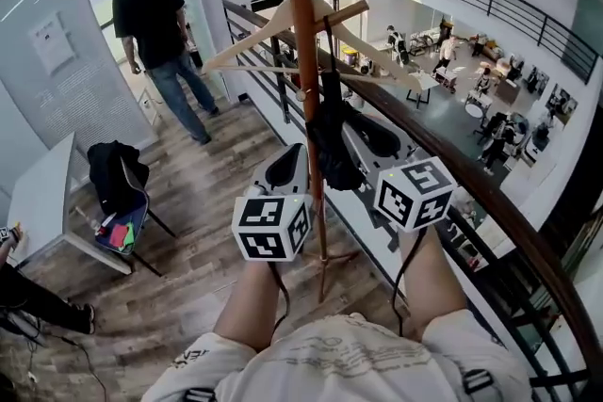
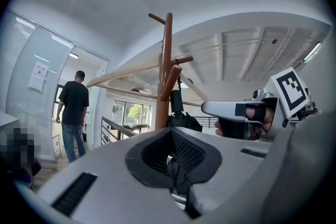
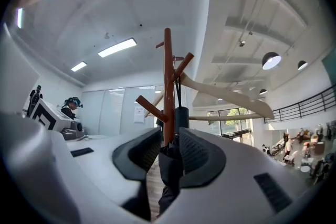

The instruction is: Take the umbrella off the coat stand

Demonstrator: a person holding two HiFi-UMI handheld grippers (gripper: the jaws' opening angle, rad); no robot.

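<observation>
Umbrella [image 1: 332, 146], black and folded, hanging on a thin dark loop from an upper peg [image 3: 185, 63] of the coat stand [image 1: 300, 24], bundled close against the brown wood about halfway down the stand in the head view. Higher up on the same stand: pale wooden hanger [image 1: 252, 42], arms spreading out to both sides.

Right gripper [image 3: 169, 132] level with the umbrella, just right of the stand in the head view, jaws spread a moderate way. Between the ribbed pads, straight in front of the stand: the umbrella's dark fabric, filling the gap from side to side, with the round black handle [image 3: 181, 115] showing just above the fingertips. Cannot tell whether the pads squeeze the fabric or merely flank it.

Left gripper [image 2: 171, 131] just left of the stand, beside the umbrella, pointing level at the brown wood. Jaws pressed together at the tips, nothing made out pinched there. Past those tips in the left gripper view: the stand with its pegs, the umbrella's top just right of it, and the other gripper further right still.

Well beyond the stand, on the wood floor: person in a black shirt and jeans [image 1: 155, 24], back turned. Left of the stand's foot: chair [image 1: 122, 193] draped with a dark jacket. Right of the stand: curved dark railing [image 1: 513, 235], running close past it, with an open lower floor below.
</observation>
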